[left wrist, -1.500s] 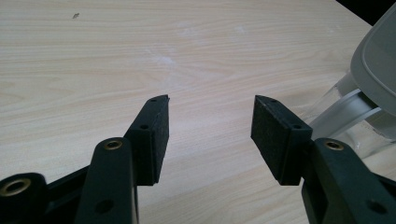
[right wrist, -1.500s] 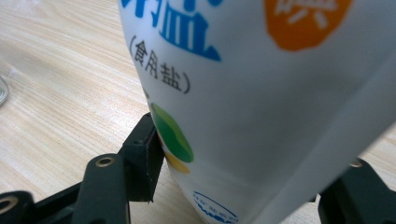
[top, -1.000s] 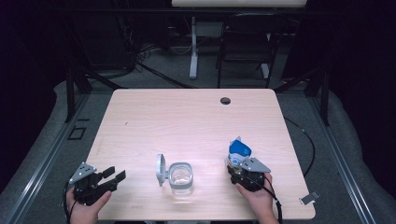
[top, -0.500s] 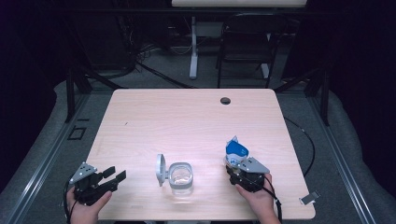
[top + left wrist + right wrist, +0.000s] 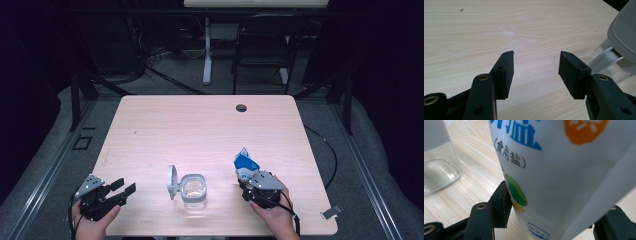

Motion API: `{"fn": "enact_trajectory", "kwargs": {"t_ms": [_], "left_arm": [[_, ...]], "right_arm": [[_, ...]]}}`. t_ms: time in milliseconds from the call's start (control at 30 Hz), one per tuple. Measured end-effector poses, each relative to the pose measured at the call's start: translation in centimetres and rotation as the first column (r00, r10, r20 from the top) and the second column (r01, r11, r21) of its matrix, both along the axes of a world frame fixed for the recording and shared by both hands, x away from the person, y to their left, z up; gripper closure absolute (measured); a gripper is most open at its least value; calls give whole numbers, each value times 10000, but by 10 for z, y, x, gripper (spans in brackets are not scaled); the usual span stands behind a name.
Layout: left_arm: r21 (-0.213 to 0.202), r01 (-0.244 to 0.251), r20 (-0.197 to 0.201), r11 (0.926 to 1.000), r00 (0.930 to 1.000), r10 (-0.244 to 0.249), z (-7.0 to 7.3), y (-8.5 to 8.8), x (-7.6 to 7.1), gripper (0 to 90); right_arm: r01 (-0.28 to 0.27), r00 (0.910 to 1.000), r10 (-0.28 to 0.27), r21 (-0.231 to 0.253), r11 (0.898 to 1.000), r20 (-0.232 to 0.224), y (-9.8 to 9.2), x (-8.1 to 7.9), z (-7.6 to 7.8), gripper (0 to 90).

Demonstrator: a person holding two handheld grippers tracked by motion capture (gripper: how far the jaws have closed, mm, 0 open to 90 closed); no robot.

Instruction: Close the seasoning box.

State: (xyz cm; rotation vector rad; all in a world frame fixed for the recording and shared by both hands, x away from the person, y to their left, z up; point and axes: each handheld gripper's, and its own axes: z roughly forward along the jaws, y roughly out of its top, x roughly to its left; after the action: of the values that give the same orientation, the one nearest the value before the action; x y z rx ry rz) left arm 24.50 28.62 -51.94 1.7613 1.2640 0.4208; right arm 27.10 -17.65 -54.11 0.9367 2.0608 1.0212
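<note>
A white and blue salt bag [image 5: 244, 163] stands upright at the front right of the table, and my right gripper [image 5: 247, 177] is shut on its lower part. In the right gripper view the bag [image 5: 564, 170] sits close between the two black jaws of my right gripper [image 5: 554, 220], with its printed face toward the camera. A clear glass jar [image 5: 194, 190] stands at the front centre with its grey lid [image 5: 171, 181] flipped open to the left. My left gripper [image 5: 126, 186] rests open at the front left, pointing toward the jar [image 5: 610, 61]. Nothing is between the jaws of my left gripper [image 5: 536, 63].
The light wooden table [image 5: 200, 130] has a dark cable hole [image 5: 241, 107] near its far edge. A chair [image 5: 262, 50] and a stand [image 5: 206, 55] sit on the floor beyond the table. Each gripper is held by a hand at the near edge.
My right gripper has carried the salt bag a little to the left, toward the jar. The left gripper and the jar have not moved.
</note>
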Motion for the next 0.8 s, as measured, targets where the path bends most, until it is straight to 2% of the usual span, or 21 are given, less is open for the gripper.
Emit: {"fn": "enact_trajectory", "kwargs": {"t_ms": [233, 433, 500, 567, 633, 700, 800], "left_arm": [[22, 8, 59, 10000, 10000, -8, 1, 1, 0, 469], [69, 55, 82, 10000, 10000, -55, 0, -2, 1, 470], [47, 117, 110, 9999, 9999, -118, 1, -3, 1, 476], [43, 159, 127, 9999, 9998, -160, 3, -3, 1, 481], [87, 115, 127, 9999, 9999, -116, 4, -3, 1, 481], [120, 121, 126, 9999, 9998, -123, 4, -3, 1, 481], [58, 156, 116, 9999, 9998, -157, 5, -2, 1, 480]], "right_arm": [[-39, 9999, 41, -141, 9999, 140, 5, -4, 7, 406], [118, 9996, -106, -483, 9988, 254, 8, -4, 11, 406], [118, 9997, -104, -677, 9976, 211, 9, -4, 12, 406], [114, 9994, -80, -1003, 9949, 341, 11, -4, 12, 406], [86, 9996, -48, -1429, 9897, 272, 11, -5, 15, 406], [52, 9995, -10, -1334, 9910, 313, 12, -6, 15, 406], [52, 9994, 0, -1556, 9878, 333, 14, -7, 17, 406]]}}
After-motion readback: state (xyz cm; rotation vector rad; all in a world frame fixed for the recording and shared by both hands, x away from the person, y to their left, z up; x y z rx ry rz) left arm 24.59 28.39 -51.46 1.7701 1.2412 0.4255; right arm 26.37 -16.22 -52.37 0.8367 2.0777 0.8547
